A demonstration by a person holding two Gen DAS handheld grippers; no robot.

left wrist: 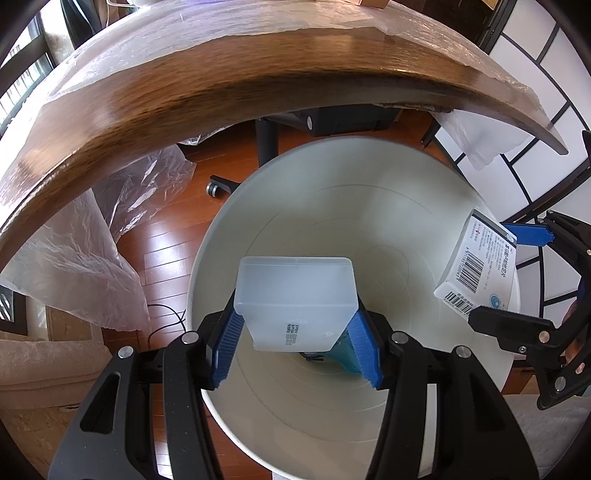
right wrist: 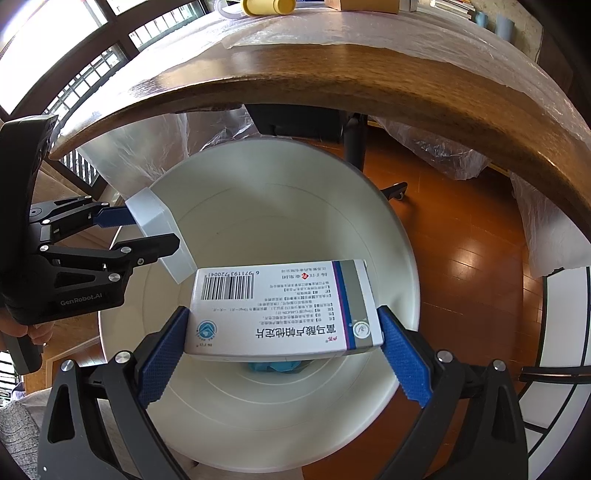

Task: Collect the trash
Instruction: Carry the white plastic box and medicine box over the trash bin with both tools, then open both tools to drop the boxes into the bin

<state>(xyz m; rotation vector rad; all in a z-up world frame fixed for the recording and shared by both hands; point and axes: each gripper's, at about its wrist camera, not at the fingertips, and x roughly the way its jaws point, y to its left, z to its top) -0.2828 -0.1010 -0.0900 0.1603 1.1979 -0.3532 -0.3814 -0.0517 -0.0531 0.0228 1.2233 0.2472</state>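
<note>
A wooden tabletop, partly covered by clear plastic sheeting, is seen above a wood floor. Just beside its edge, on the floor, a white bin is placed, and both grippers are held over its mouth, pointing steeply down.

The left gripper is seen pinching a translucent plastic box between its 2 blue fingers. The right gripper is seen pinching a printed medicine carton at both ends between its fingers. Both pieces of trash are held above the bin's opening, not yet let go. Something teal is already lying at the bottom.

The carton is held close to the bin's rim in the left view, so it could be judged likely to strike the rim and fall to the floor if released there. The 2 items are near each other, and a collision could be caused by releasing both at once. The light plastic box could also stick to a finger pad when the fingers are spread.
</note>
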